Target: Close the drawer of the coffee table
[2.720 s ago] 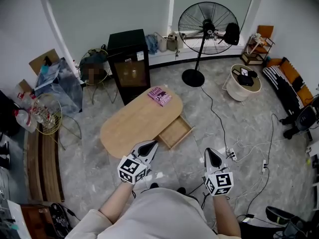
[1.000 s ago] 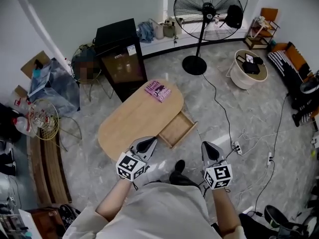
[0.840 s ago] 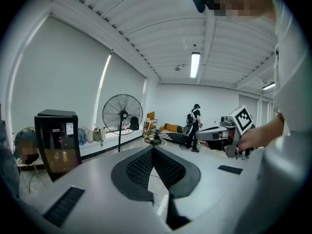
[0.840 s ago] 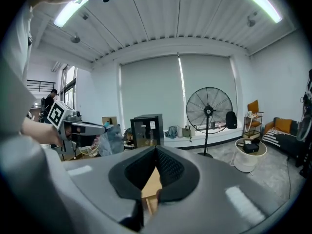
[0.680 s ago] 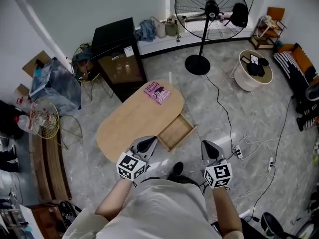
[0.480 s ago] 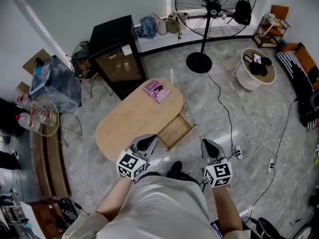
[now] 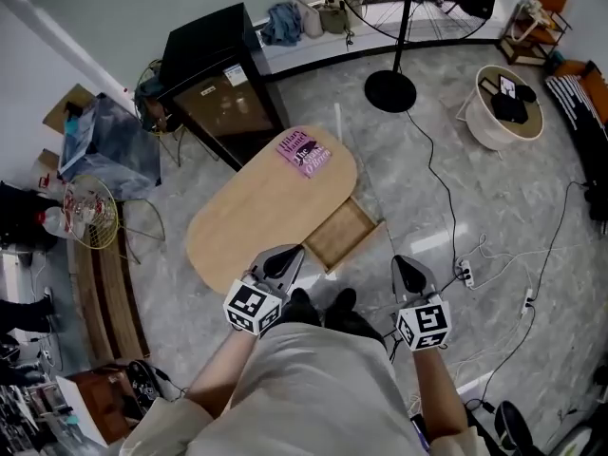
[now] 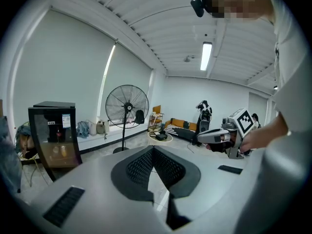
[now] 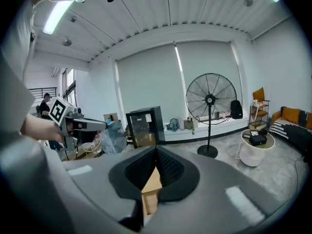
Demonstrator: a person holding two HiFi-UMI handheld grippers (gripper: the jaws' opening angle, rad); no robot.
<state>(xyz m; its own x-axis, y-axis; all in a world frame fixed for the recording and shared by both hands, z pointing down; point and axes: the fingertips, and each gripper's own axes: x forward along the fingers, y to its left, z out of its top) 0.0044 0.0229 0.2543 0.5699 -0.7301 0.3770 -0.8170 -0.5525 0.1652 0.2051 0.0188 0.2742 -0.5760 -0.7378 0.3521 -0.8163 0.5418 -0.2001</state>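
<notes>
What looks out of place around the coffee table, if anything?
The drawer stands pulled out from the table's side, empty as far as shows. The book lies flat on top; nothing spilled or damaged.

The counter and drawer are pale wood, smooth and matt. The floor is grey marbled tile, polished and glossy, with visible reflections.

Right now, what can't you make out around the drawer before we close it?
- Drawer front and any handle: the head view looks down too steeply to show them.
- Drawer in the right gripper view: the shut right tongs cover all but a wooden sliver. I can't tell whether that is table or drawer.
- Book cover print: too small to read in the head view.
- Fan: the head view's top edge cuts off most of its cage.
</notes>
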